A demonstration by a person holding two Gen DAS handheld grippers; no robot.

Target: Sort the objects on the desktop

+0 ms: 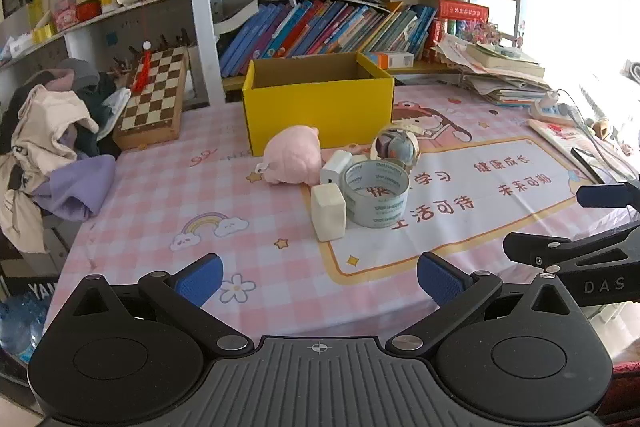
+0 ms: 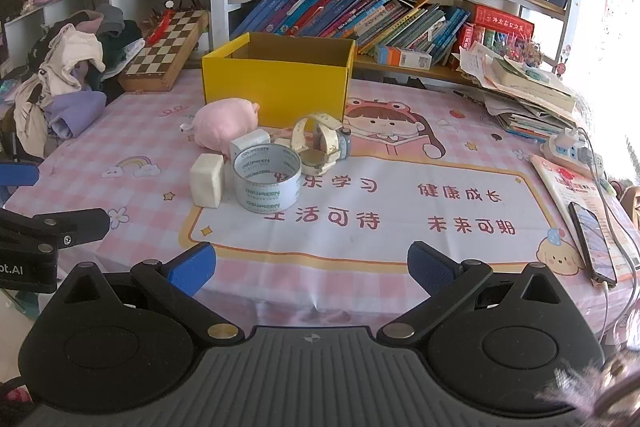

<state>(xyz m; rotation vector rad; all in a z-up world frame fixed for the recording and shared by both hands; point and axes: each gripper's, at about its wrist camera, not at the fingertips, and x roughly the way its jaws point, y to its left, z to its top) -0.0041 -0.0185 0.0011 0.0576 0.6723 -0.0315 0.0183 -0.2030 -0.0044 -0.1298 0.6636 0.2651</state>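
A yellow open box point(image 1: 320, 107) point(image 2: 276, 83) stands at the back of the table. In front of it lie a pink plush toy point(image 1: 294, 157) point(image 2: 224, 123), a white charger point(image 1: 335, 167) point(image 2: 250, 143), a roll of clear tape point(image 1: 376, 193) point(image 2: 267, 178), a cream block point(image 1: 328, 211) point(image 2: 207, 179) and a cream watch point(image 1: 394, 147) point(image 2: 320, 143). My left gripper point(image 1: 318, 281) is open and empty near the table's front edge. My right gripper point(image 2: 312, 267) is open and empty, also near the front edge. Each gripper's side shows in the other's view.
A chessboard point(image 1: 154, 99) and a pile of clothes point(image 1: 52, 143) lie at the left. Stacked books and papers point(image 2: 528, 87), a power strip point(image 2: 568, 151) and a phone point(image 2: 594, 247) lie at the right. Bookshelves point(image 1: 340, 27) stand behind the box.
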